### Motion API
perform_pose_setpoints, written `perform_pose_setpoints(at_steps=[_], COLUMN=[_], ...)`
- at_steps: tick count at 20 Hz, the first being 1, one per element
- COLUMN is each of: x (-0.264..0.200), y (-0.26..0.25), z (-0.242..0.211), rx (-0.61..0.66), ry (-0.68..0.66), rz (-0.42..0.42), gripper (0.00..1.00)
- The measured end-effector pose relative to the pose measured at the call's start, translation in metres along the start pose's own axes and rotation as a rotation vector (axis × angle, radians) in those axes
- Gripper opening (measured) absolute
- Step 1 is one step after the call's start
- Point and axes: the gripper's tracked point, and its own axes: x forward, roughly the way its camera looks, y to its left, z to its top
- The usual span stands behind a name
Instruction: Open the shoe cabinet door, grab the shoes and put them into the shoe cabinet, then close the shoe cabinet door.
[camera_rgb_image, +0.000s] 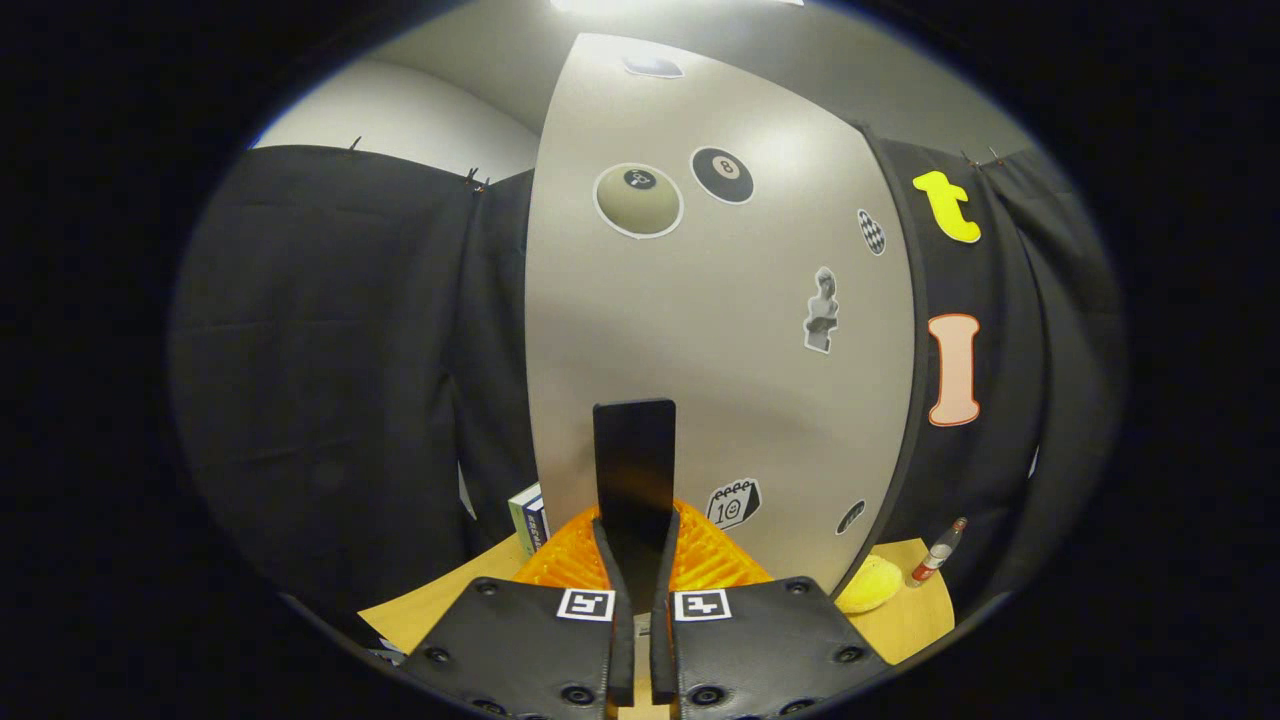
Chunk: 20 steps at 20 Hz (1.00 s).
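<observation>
While the gripper (635, 560) sits right up against the shoe cabinet door (720, 330), its fingers are nearly closed, with a dark upright handle (634, 470) rising from between them. Both fingers appear to press on the handle's lower end, so the read is: clamped on the handle.

Door panel is pale grey, covered in stickers, and stands just beyond the fingers. It curves in the fisheye, so whether it is flush shut or slightly ajar cannot be told.

Shoes: not identifiable. An orange ribbed object (700, 560) lies just ahead of the fingers at the door's foot, partly hidden behind them; could be anything. A yellow rounded item (868, 585) and a small bottle (936, 552) sit off to the gripper's right on the wooden surface (440, 600). A box (528, 520) stands to the left, beside the door's edge.

Step in hand, as a judgement: door handling, most likely the opening pull, since nothing of the cabinet interior is seen.

Next move calls for: hold the clamp firm, pull back along the door's arc rather than straight, keep the wrist following the hinge so the handle does not slip out of the fingers.
</observation>
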Motion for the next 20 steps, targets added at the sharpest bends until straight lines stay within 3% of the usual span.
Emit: perform_pose_setpoints(at_steps=[10, 20], x=[-0.058, -0.093], y=[-0.052, -0.107], z=[-0.008, -0.013], rx=[0.0, 0.037], ry=[0.016, -0.013], rz=[0.09, 0.088], gripper=[0.08, 0.07])
